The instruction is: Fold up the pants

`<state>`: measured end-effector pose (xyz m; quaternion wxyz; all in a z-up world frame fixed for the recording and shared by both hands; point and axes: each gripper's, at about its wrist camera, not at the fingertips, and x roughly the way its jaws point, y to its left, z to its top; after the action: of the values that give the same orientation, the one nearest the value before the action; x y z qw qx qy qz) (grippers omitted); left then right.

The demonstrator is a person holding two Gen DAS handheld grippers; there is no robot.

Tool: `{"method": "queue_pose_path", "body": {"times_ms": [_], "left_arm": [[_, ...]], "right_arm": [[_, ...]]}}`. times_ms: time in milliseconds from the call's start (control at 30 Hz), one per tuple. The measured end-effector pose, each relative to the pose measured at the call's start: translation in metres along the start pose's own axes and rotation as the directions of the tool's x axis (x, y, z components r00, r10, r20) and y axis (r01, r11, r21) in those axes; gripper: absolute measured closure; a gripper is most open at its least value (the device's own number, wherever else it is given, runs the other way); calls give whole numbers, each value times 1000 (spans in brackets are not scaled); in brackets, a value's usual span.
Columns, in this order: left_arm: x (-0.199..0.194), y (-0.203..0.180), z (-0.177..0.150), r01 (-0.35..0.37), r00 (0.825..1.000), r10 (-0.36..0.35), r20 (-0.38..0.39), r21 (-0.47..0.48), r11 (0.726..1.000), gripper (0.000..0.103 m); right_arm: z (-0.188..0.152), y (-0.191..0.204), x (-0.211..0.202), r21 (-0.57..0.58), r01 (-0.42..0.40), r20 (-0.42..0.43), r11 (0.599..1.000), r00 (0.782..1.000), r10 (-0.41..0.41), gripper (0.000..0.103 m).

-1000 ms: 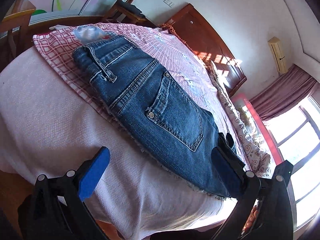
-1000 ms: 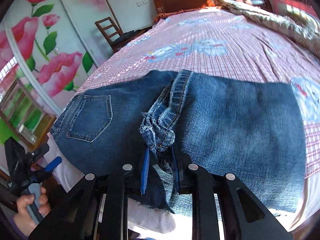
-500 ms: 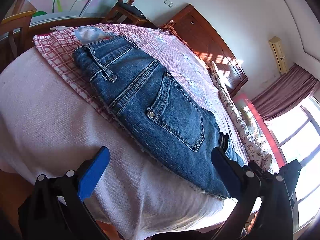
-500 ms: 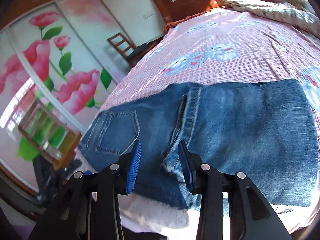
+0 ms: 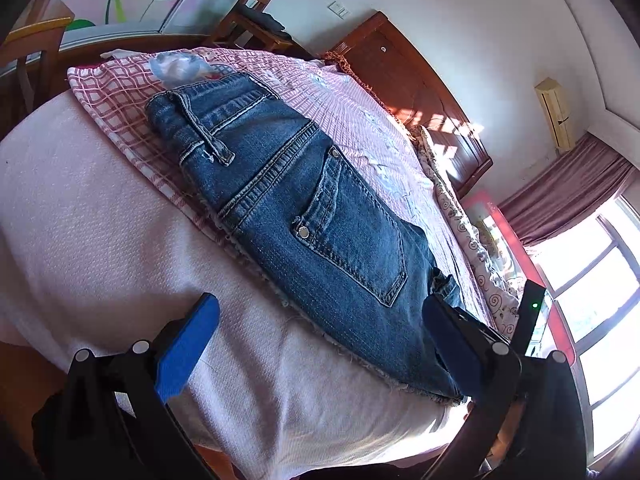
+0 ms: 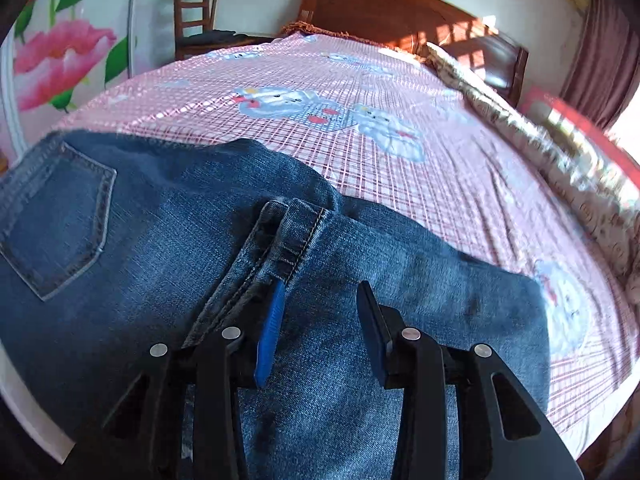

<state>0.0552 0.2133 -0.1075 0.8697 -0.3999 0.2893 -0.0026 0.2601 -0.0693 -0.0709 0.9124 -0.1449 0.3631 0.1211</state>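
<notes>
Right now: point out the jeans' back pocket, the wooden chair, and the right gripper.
back pocket [image 5: 352,236], left wrist view, on the pocket's denim face.
wooden chair [image 6: 192,8], right wrist view, on its slatted backrest.
right gripper [image 6: 320,328], right wrist view, midway between its open blue-padded fingertips.

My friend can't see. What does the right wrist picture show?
Folded blue jeans lie on a pink checked bedsheet with cartoon cats. The right tool hovers open just over the jeans' middle seam. Behind stand a wooden headboard and a chair.
</notes>
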Motion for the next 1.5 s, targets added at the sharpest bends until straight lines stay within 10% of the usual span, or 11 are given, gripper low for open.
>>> {"method": "queue_pose_path", "body": {"times_ms": [133, 200, 333, 633, 833, 1500], "left_arm": [[0, 2, 0, 8, 1000, -8, 2, -7, 1000, 2], [0, 2, 0, 6, 1000, -6, 2, -6, 1000, 2], [-3, 6, 4, 34, 999, -34, -3, -45, 998, 2], [-45, 32, 55, 265, 959, -215, 187, -310, 913, 3], [-29, 60, 89, 79, 992, -32, 124, -400, 913, 4], [22, 53, 94, -39, 998, 56, 31, -406, 913, 4]], "right_arm": [[-16, -8, -39, 59, -112, 105, 992, 989, 105, 30], [-37, 8, -24, -11, -197, -17, 980, 980, 197, 29], [-61, -6, -22, 69, -312, 90, 948, 948, 306, 27], [-55, 10, -24, 2, -261, 40, 965, 965, 261, 23], [-54, 17, -21, -34, -227, 31, 973, 973, 228, 18], [-55, 16, -20, -9, -246, 45, 969, 968, 247, 15]]}}
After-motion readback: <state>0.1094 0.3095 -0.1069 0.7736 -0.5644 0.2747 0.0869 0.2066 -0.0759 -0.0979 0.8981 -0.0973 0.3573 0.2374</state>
